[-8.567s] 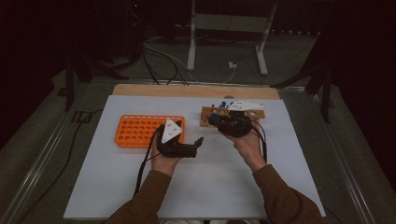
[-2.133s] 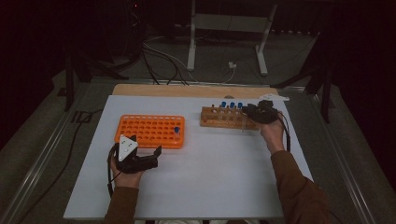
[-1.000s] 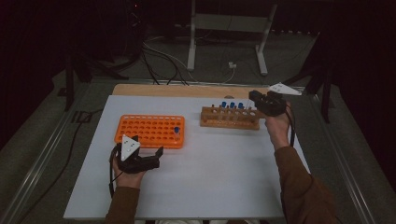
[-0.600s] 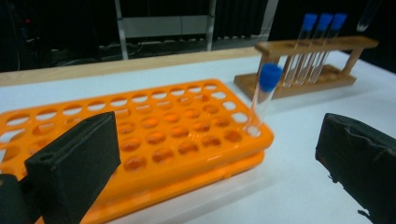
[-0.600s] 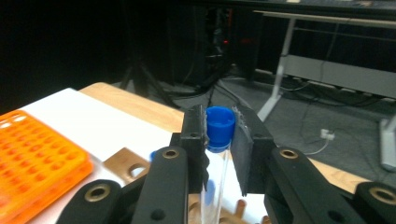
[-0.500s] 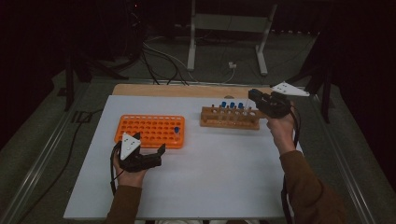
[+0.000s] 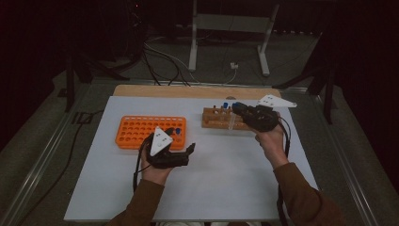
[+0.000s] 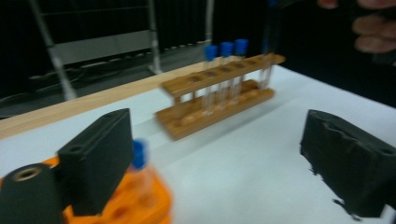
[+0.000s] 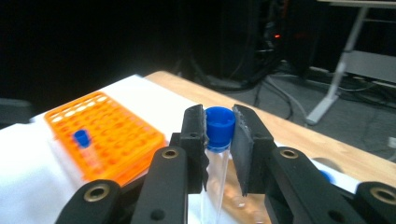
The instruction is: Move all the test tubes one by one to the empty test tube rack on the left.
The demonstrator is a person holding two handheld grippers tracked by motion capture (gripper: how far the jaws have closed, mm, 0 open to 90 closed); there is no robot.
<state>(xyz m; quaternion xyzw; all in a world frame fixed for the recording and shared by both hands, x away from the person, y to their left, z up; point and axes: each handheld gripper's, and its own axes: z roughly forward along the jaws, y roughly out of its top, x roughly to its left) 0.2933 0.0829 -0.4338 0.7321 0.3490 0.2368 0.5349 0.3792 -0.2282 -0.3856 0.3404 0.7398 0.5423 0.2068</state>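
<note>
High view: the right gripper point(image 7: 236, 109) holds a tube point(image 7: 231, 121) upright above the wooden rack point(image 7: 221, 123); the orange rack point(image 7: 141, 133) lies well to its left, nearer the left gripper point(image 7: 189, 149).

Left gripper view: its jaws have just been closing but stand apart, nothing between them (motion blur softens the racks).

Right gripper view: jaws clamp the blue cap point(image 9: 219, 122); the tube's lower end is cut off.
</note>
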